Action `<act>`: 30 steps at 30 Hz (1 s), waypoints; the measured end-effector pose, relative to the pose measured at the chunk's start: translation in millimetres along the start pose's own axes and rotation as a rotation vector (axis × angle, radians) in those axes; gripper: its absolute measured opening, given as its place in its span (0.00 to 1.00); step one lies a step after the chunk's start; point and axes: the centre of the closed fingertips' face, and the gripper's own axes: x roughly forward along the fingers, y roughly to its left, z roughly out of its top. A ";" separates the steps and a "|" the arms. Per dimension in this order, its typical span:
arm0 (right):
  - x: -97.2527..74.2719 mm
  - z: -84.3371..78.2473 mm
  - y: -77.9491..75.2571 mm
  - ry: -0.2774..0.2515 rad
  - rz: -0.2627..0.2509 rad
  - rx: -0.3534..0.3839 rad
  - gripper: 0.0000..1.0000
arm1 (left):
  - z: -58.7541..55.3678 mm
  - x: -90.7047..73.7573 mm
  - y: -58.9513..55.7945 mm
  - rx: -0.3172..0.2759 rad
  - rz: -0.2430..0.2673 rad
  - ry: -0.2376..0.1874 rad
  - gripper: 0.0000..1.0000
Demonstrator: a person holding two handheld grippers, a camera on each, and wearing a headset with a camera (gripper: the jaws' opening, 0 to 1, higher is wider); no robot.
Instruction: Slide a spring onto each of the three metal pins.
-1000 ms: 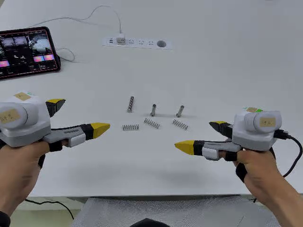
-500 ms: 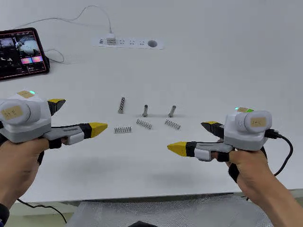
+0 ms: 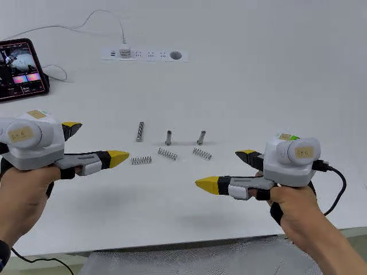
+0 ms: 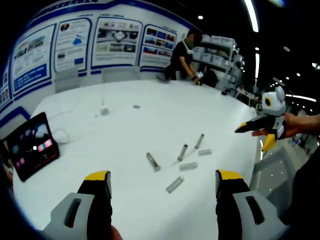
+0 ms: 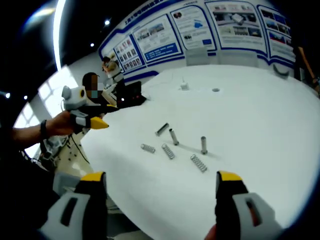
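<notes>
A person's left hand point(image 3: 23, 192) and right hand point(image 3: 299, 207), nearest the camera, each hold a pistol-shaped gripper over the near part of a white workbench point(image 3: 172, 212). The left gripper point(image 3: 94, 141) has its yellow-tipped jaws spread wide apart with nothing between them. The right gripper point(image 3: 226, 169) is spread and empty in the same way. Both point inward toward each other. This looks like a ready stance, with the jaws parted so either one can close on a part.

Farther along the bench, between the two grippers and touching neither, three small coil springs lie on their sides in a loose row: the left spring point(image 3: 141, 160), the middle spring point(image 3: 167, 153) and the right spring point(image 3: 202, 153). The left spring lies near the tip of the left gripper's forward jaw; the right spring is well apart from the right gripper.

Just behind the springs are three metal pins. The middle pin point(image 3: 168, 137) and the right pin point(image 3: 201, 137) stand upright. The left pin point(image 3: 140, 131) looks longer, and I cannot tell whether it leans or lies flat. Each spring sits just in front of a pin, apparently laid out in pairs. No spring is on a pin, so the task seems not yet begun.

At the far side lie a white power strip point(image 3: 144, 55) with a plugged cable, and to the left a lit tablet point(image 3: 20, 70).
</notes>
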 end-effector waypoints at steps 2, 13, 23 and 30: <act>-0.7 -0.5 -0.6 0.001 0.000 0.003 0.92 | 0.9 5.1 -0.4 0.001 -0.006 0.003 0.86; -2.6 -2.0 -3.0 -0.001 -0.001 0.020 0.91 | 3.5 33.7 0.5 -0.004 -0.040 0.018 0.82; -2.5 -3.0 -4.3 0.002 -0.001 0.028 0.91 | 2.2 52.6 3.2 -0.005 -0.056 0.033 0.77; -1.4 -4.0 -5.0 0.005 0.000 0.033 0.90 | 1.1 66.4 6.8 -0.011 -0.061 0.040 0.73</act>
